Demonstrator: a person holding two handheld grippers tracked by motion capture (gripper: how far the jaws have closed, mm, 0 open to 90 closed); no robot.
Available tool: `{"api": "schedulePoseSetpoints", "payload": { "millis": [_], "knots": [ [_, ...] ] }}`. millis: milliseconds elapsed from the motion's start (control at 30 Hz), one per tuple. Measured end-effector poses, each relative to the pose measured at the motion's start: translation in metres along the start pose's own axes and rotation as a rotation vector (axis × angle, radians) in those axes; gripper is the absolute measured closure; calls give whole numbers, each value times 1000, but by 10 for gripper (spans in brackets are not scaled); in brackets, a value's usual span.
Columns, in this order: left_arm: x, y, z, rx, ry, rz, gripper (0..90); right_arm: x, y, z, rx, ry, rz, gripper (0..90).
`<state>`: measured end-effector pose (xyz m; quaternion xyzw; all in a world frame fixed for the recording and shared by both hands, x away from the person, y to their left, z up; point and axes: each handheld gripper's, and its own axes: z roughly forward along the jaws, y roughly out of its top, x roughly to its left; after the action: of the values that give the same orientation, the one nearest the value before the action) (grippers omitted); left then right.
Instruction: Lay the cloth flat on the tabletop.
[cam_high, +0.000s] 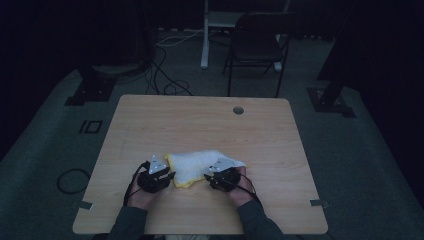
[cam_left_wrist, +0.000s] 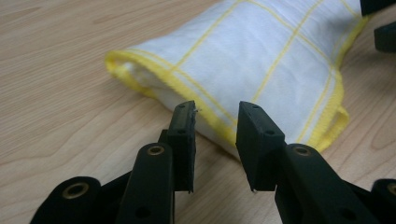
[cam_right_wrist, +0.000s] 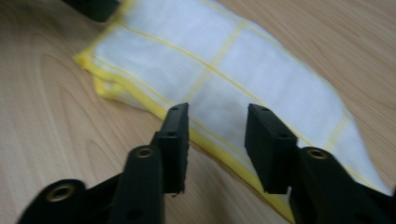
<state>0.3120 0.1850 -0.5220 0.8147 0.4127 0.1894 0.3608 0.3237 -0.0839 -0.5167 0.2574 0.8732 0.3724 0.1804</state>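
Here the left gripper (cam_left_wrist: 215, 122) and right gripper (cam_right_wrist: 217, 122) flank the folded cloth (cam_high: 196, 166) on the table (cam_high: 150, 120), jaws apart and empty over its yellow hem, likely poised to pinch it.

A folded yellow-edged white cloth (cam_high: 200, 167) lies on the wooden table (cam_high: 200, 120).

White cloth (cam_left_wrist: 261, 56), yellow grid, yellow hem.

Left hand-held gripper (cam_left_wrist: 215, 122) and right hand-held gripper (cam_right_wrist: 217, 126) both gape, low.
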Motion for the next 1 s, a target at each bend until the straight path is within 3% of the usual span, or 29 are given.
{"api": "schedulePoseSetpoints", "payload": {
  "millis": [200,533,767,1000],
  "knots": [
    [7,-2,-5,-17,21,-23,687,10,7,9,2,35,-23,731],
    [10,-4,-5,-15,29,-37,686,31,20,24,0,80,-67,618],
    [12,-5,-6,-18,34,-47,686,38,23,35,17,76,-103,568],
    [12,-5,-6,-18,34,-43,686,33,27,36,0,96,-71,749]
  ]
}}
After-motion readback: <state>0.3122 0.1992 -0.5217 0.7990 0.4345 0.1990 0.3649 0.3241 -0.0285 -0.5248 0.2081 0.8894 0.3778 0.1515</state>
